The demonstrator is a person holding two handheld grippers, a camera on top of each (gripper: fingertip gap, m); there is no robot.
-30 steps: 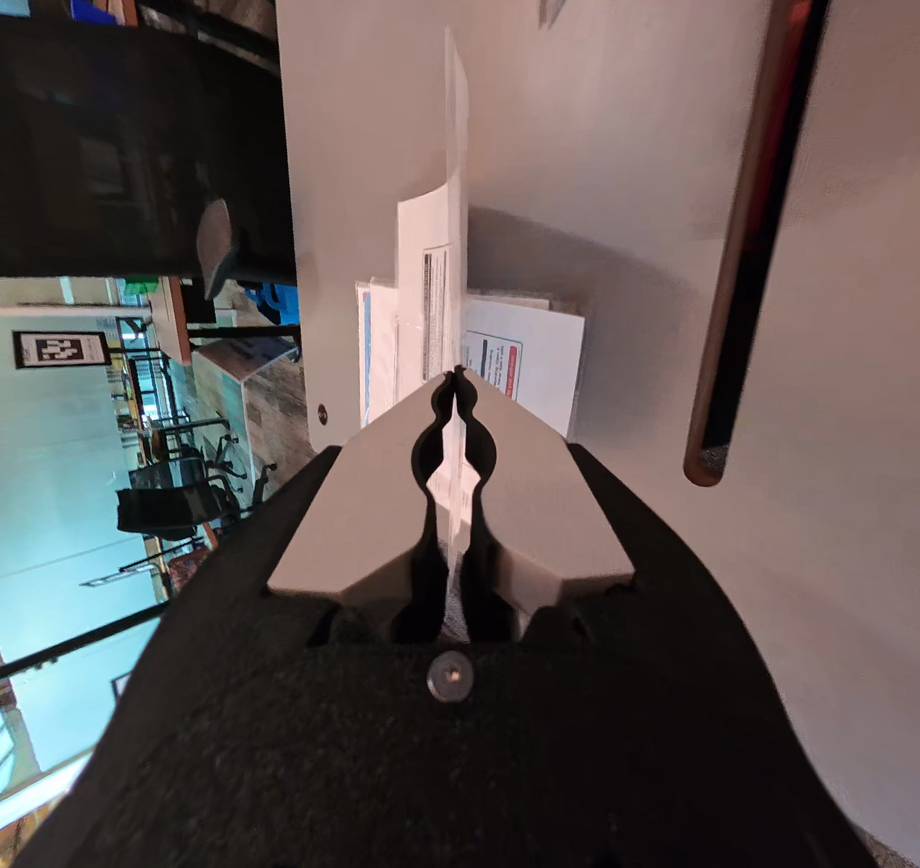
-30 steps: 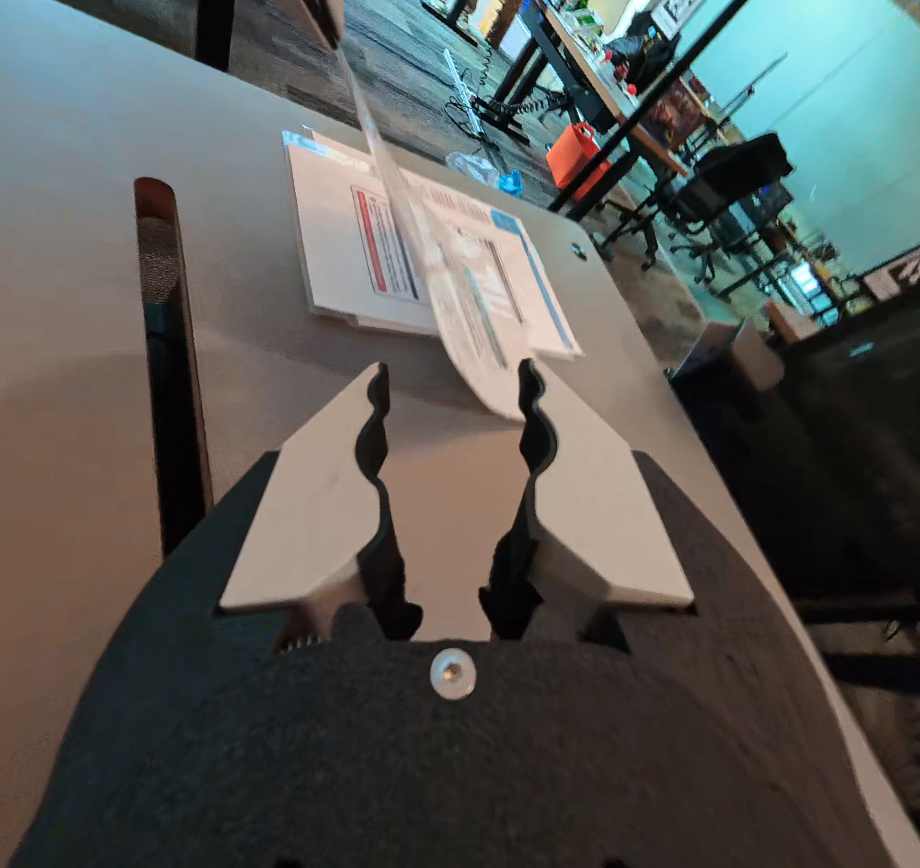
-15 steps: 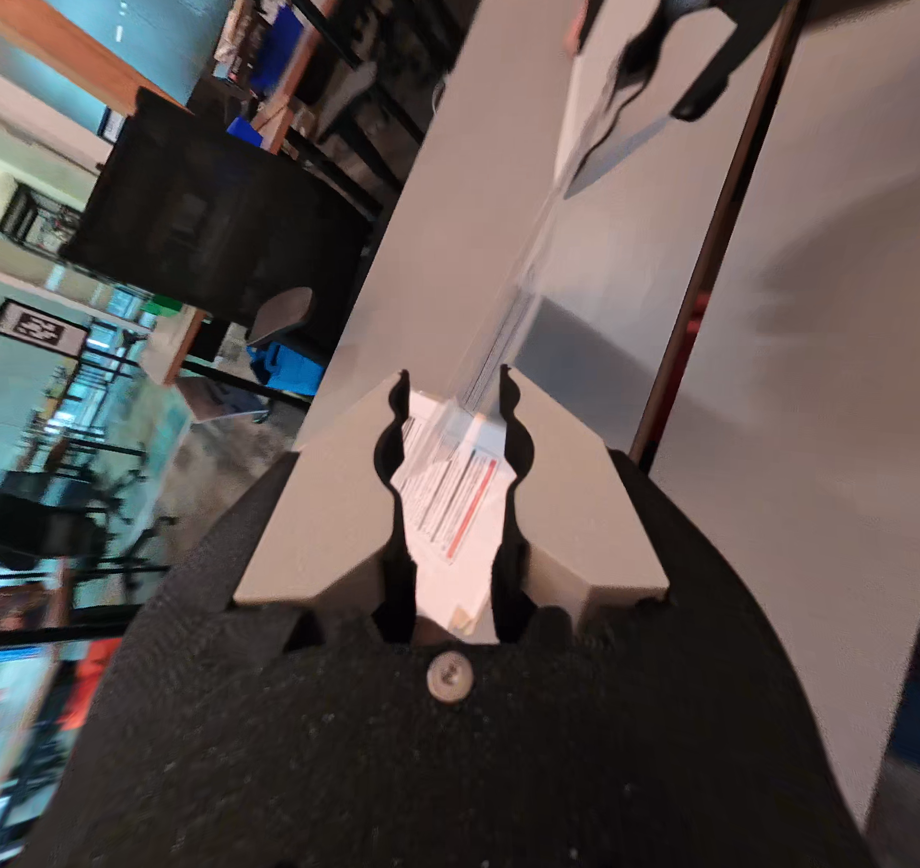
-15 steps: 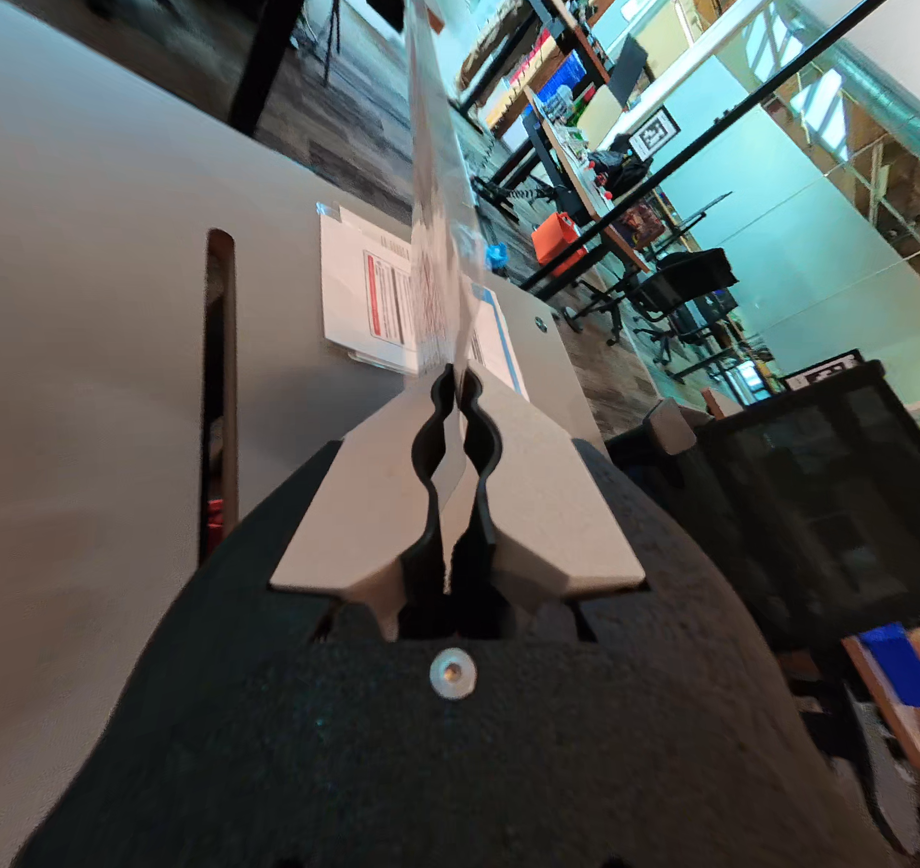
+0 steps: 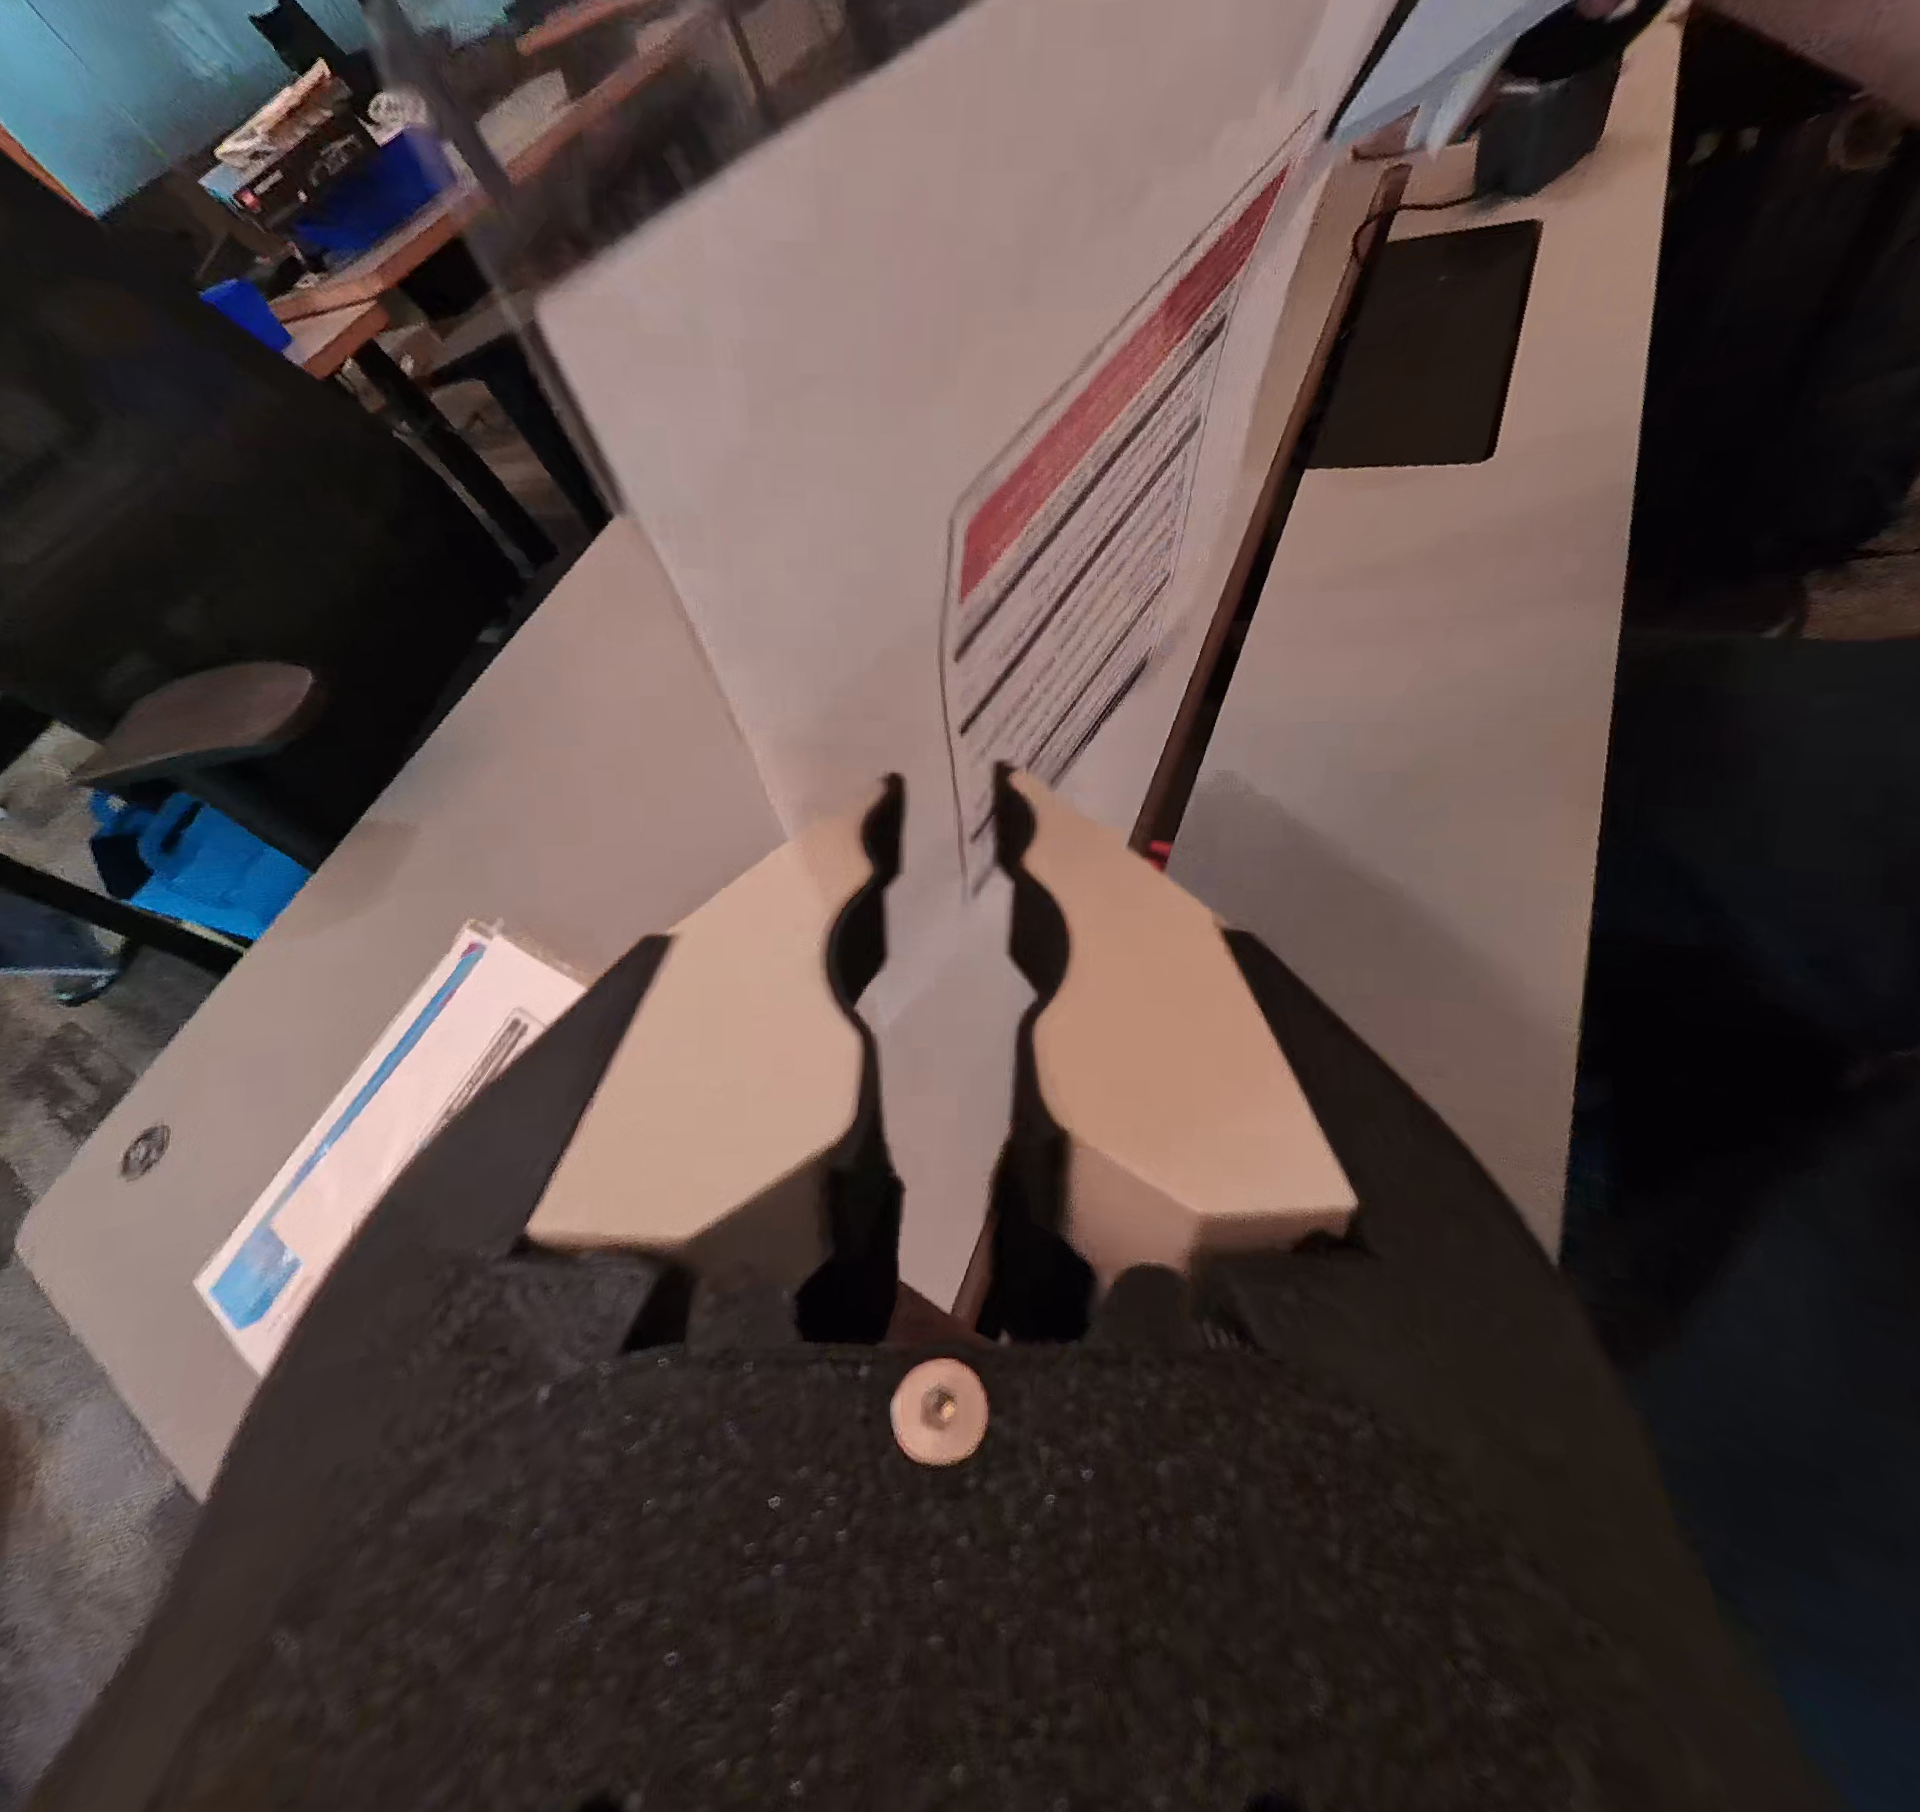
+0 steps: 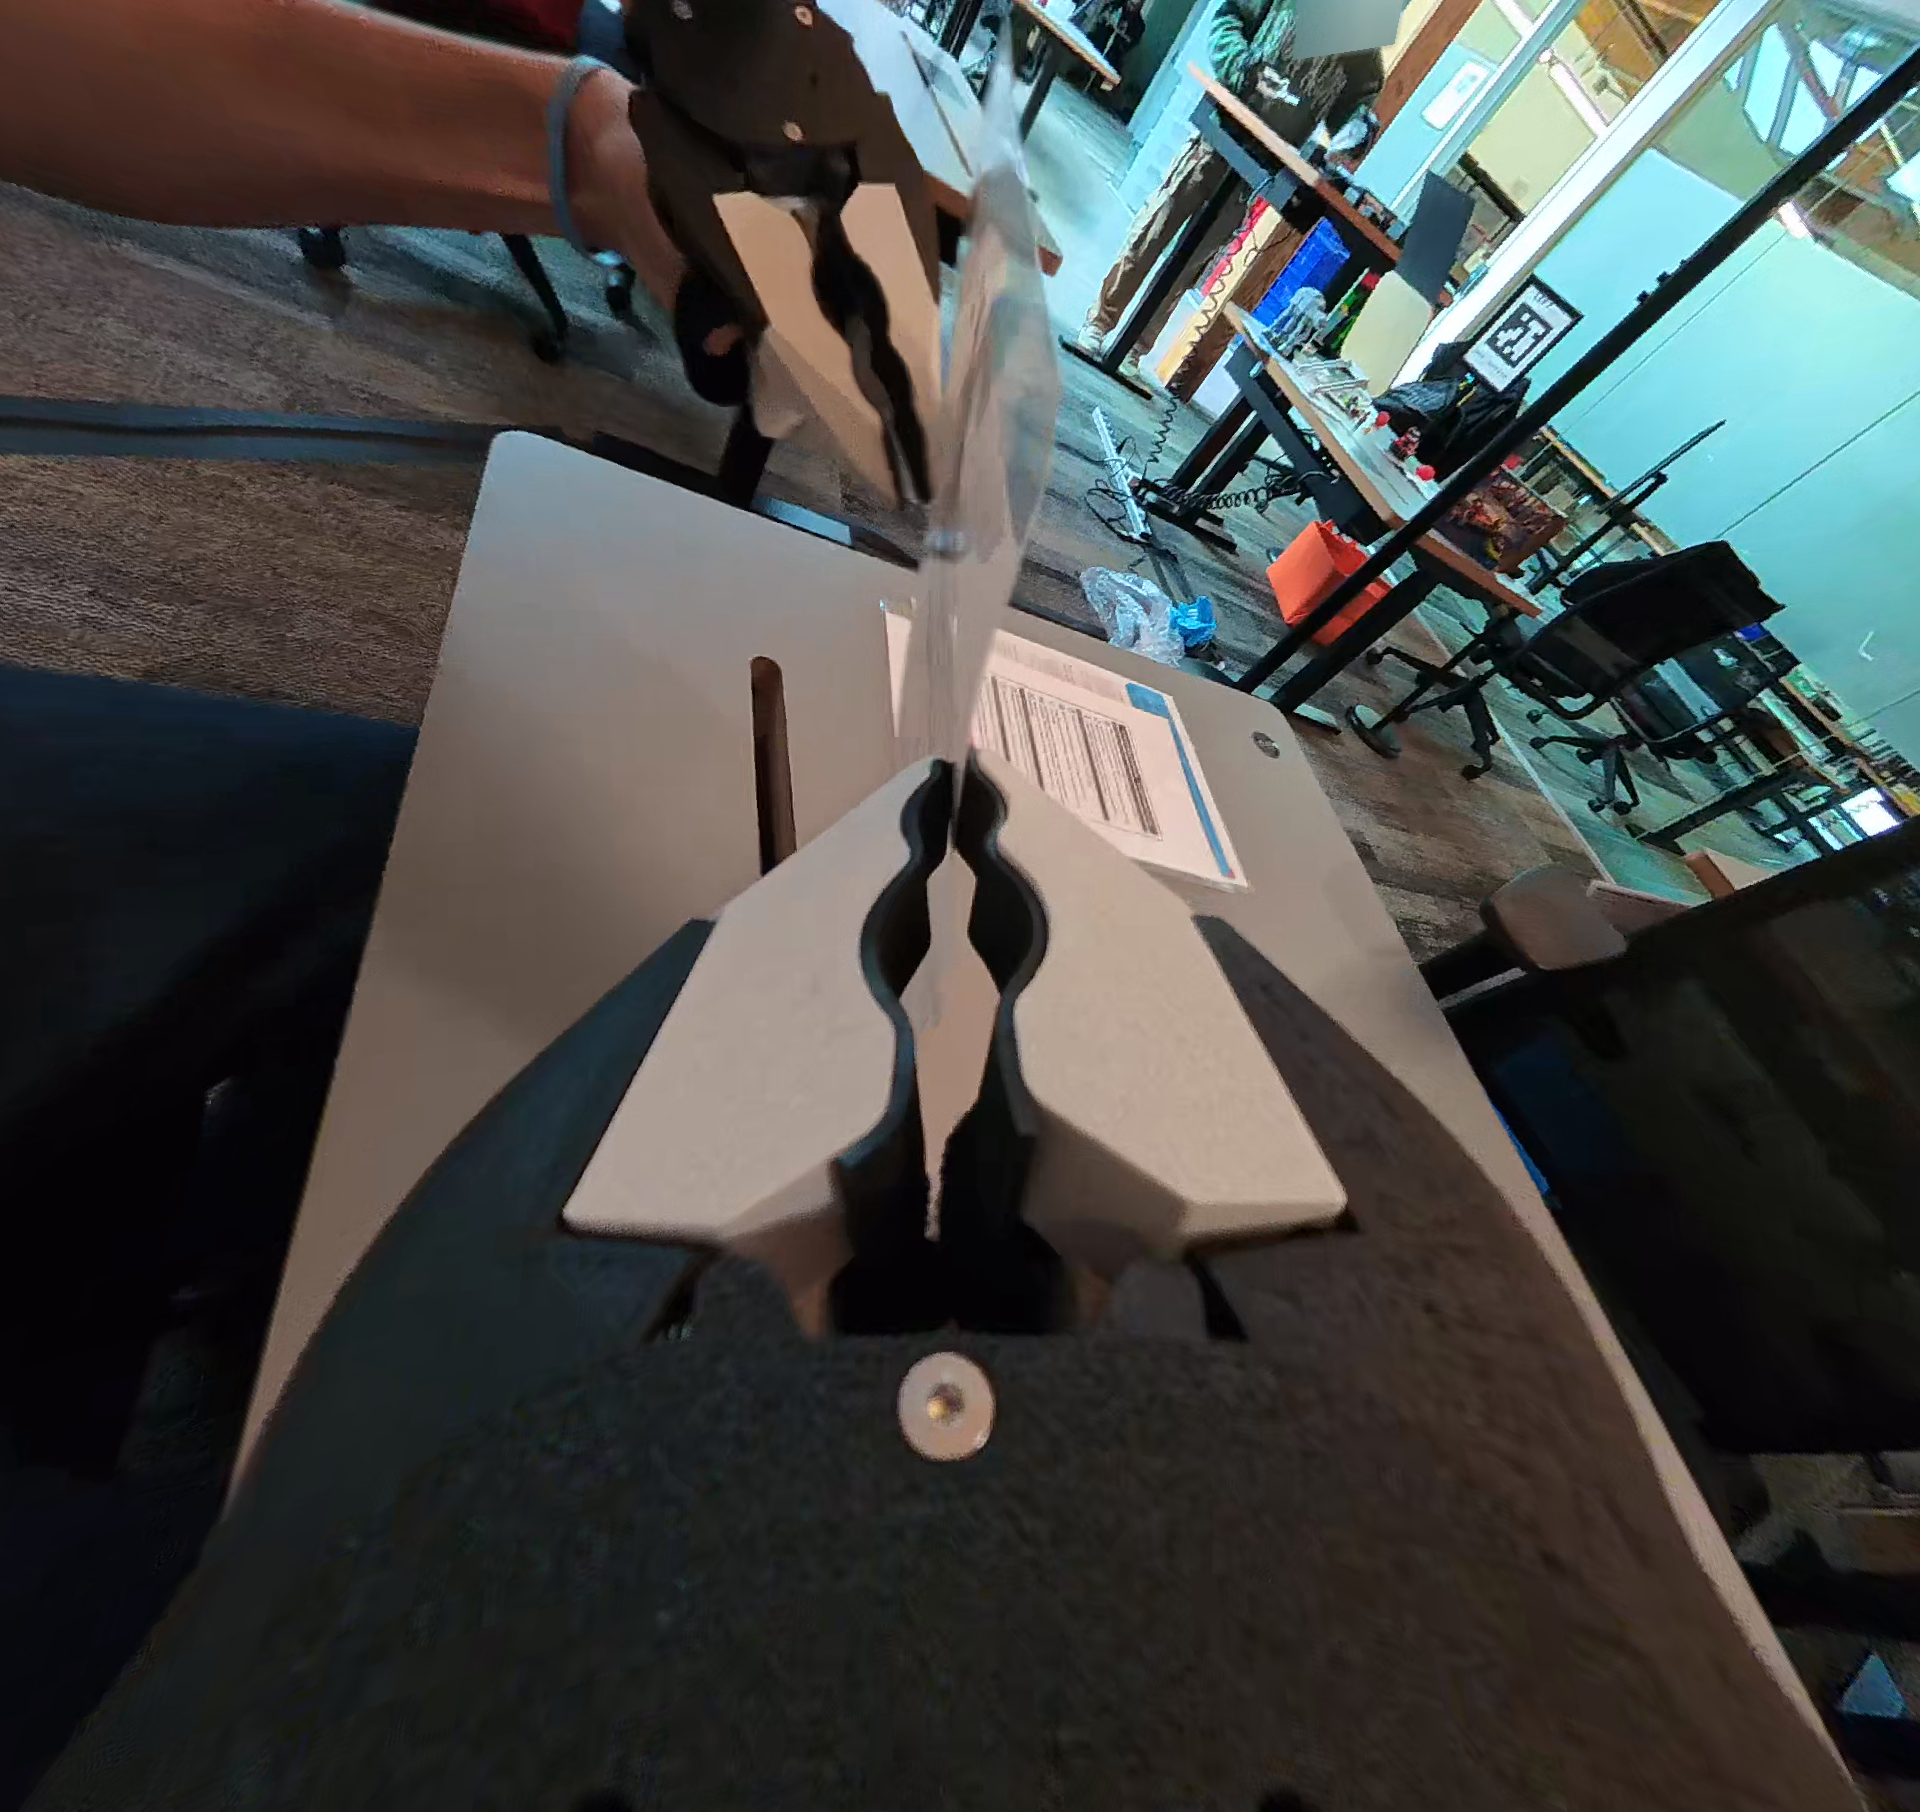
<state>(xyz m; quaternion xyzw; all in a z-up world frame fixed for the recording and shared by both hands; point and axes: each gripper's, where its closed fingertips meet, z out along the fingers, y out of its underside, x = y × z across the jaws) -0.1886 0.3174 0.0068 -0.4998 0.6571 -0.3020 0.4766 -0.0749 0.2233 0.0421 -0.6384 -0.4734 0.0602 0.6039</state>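
A clear plastic bag (image 5: 883, 463) with a printed label bearing a red bar hangs upright over the grey table (image 6: 582, 723). My right gripper (image 6: 951, 775) is shut on the bag's lower edge (image 6: 987, 391); it also shows blurred at the top right of the left wrist view (image 5: 1351, 115). My left gripper (image 5: 945, 786) is open, with the bag's near corner in the gap between its fingers. It shows in the right wrist view (image 6: 904, 474) just left of the bag, held by a person's hand. A stack of similar flat bags (image 6: 1101, 754) lies on the table, also seen in the left wrist view (image 5: 395, 1118).
A long narrow slot (image 6: 769, 754) cuts the table beside the stack. A person's forearm (image 6: 260, 79) reaches in from the left. A black box (image 5: 1538, 121) and a dark rectangular cutout (image 5: 1423, 349) lie at the far end. Desks, office chairs and a standing person are beyond.
The left gripper was shut on the bag and has opened. The right gripper has closed on the bag and lifted it upright off the stack. Both views have swung.
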